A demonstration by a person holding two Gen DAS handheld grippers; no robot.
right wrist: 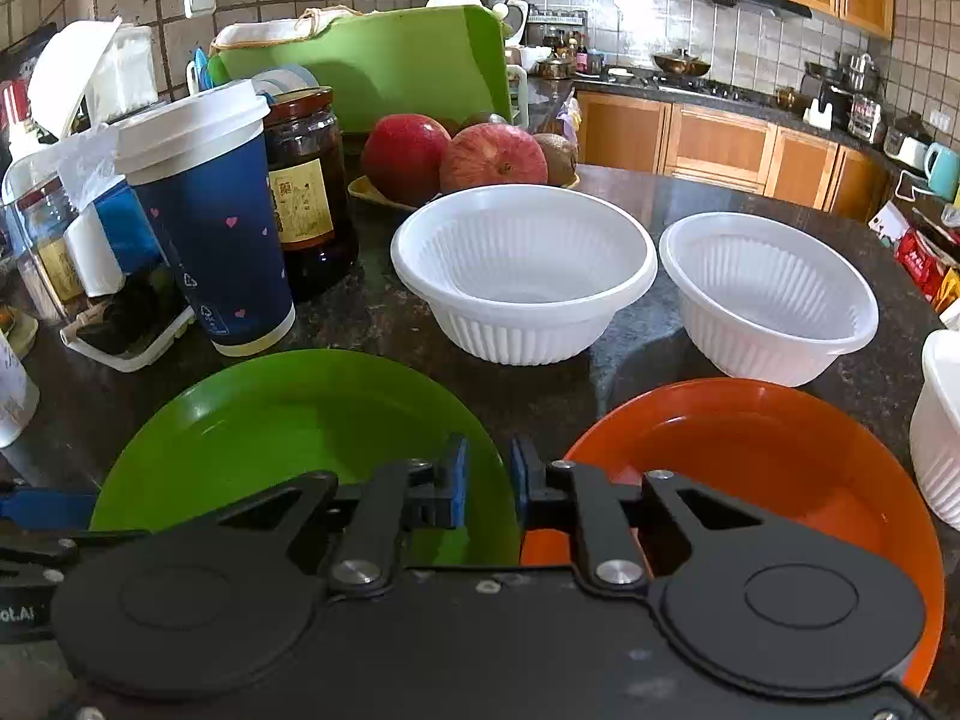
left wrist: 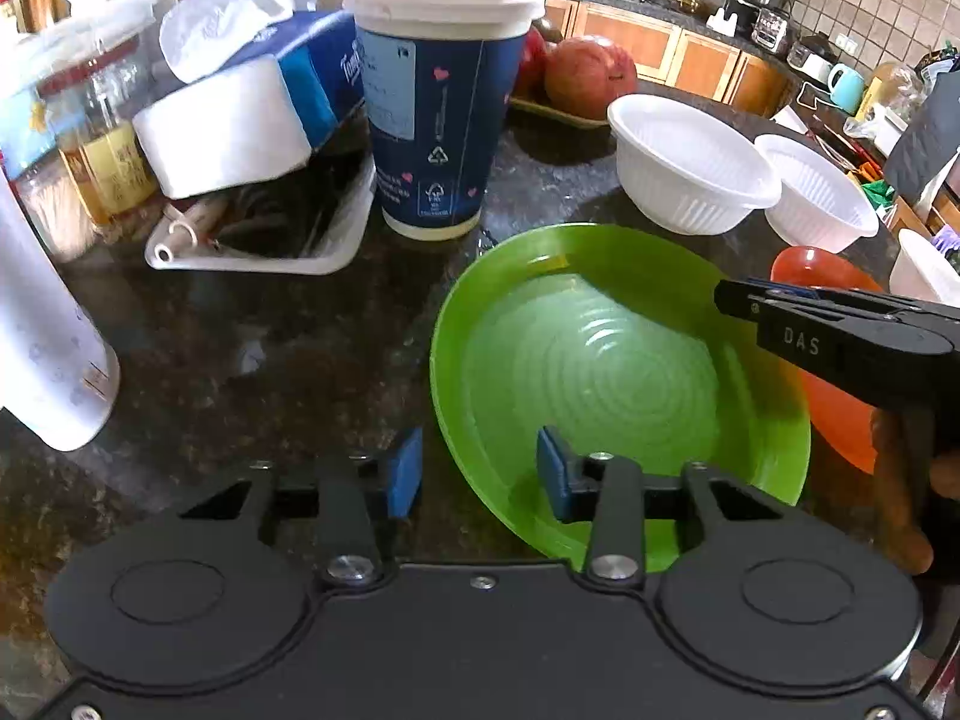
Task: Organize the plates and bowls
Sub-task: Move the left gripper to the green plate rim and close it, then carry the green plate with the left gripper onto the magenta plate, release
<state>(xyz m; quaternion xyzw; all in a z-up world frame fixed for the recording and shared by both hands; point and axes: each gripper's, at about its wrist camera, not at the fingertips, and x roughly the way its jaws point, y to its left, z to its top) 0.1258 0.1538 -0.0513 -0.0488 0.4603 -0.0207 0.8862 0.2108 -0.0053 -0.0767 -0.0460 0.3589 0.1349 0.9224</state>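
**Plates and bowls on a dark stone bench, both grippers low over the green plate**

Speckled dark stone makes up the bench [right wrist: 630,354], and I see it standing in a kitchen with wooden cabinets [right wrist: 720,138], tiled walls and a stove along the far side.

I take the green plate [left wrist: 600,372] as my landmark. Touching its right rim lies the orange plate [right wrist: 774,456]. Beyond the green plate stand two white ribbed bowls [right wrist: 522,270] [right wrist: 768,294] side by side, and a third white bowl [right wrist: 942,420] shows at the far right edge. Behind and left of the green plate stands a blue paper cup [left wrist: 438,114] with a white lid, and behind the bowls a dish of red apples [right wrist: 456,156].

My left gripper [left wrist: 480,471] hovers at the near left rim of the green plate, jaws moderately open, one blue pad outside the rim and the other over the plate's inside; I cannot tell whether either pad touches it. My right gripper [right wrist: 487,480] sits over the seam where the green and orange plates meet, jaws parted only narrowly; whether a rim lies between the pads I cannot tell.

As for writing, the right gripper's finger reads "DAS" in the left wrist view. The cup carries pink hearts, a recycling triangle and a blurred label. A dark jar [right wrist: 306,192] behind the cup has a yellow label with characters too small for me to read.
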